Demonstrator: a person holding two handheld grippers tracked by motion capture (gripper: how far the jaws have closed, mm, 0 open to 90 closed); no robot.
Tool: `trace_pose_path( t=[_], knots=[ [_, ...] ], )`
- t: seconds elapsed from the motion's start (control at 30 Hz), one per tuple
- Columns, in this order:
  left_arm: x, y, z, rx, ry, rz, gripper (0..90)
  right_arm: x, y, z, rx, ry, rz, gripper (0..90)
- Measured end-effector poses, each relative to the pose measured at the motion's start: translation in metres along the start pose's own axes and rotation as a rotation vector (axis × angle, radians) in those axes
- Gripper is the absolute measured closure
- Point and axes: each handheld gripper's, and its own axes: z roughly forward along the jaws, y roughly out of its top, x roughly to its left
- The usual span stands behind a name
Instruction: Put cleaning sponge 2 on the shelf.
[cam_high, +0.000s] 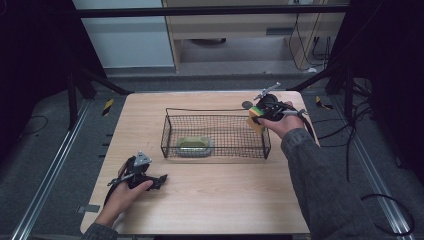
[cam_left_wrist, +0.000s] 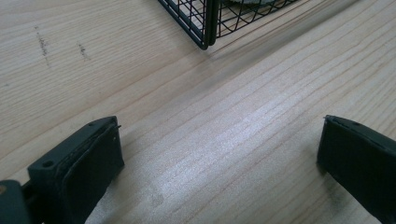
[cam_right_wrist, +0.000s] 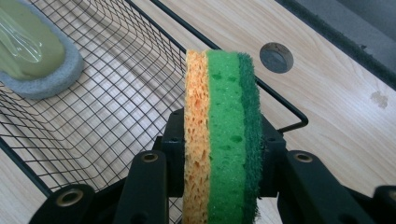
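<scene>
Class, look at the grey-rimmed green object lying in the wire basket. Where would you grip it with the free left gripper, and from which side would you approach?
Grip the grey-rimmed object across its narrow width, coming from straight above. It lies flat on the floor of the wire basket, and the mesh walls block any sideways approach. The left gripper, resting open on the table, is free; the right gripper holds a sponge.

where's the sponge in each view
High view: the sponge sits at right of centre, clamped in the right gripper at the wire basket's right end.
Left gripper view: not in it.
Right gripper view: centre, upright between the fingers.
Shared landmark: the wire basket, whose corner is at the top of the left gripper view.
</scene>
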Motion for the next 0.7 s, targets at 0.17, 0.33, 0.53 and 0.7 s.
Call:
trace_pose_path(
  t=[0.17, 0.33, 0.53, 0.7],
  knots=[
    [0.000, 0.000, 0.000, 0.000, -0.002, 0.000, 0.0, -0.004, -0.004, 0.004, 0.007, 0.004, 0.003, 64.6],
    [0.000, 0.000, 0.000, 0.000, -0.002, 0.001, 0.0, -0.004, -0.007, 0.009, 0.012, 0.011, 0.013, 64.6],
    [0.000, 0.000, 0.000, 0.002, -0.003, 0.005, 0.0, -0.006, -0.010, 0.014, 0.024, 0.005, 0.014, 64.6],
    [0.001, 0.000, 0.000, 0.002, -0.004, 0.006, 0.0, -0.006, -0.012, 0.017, 0.020, 0.011, 0.017, 64.5]
  ],
)
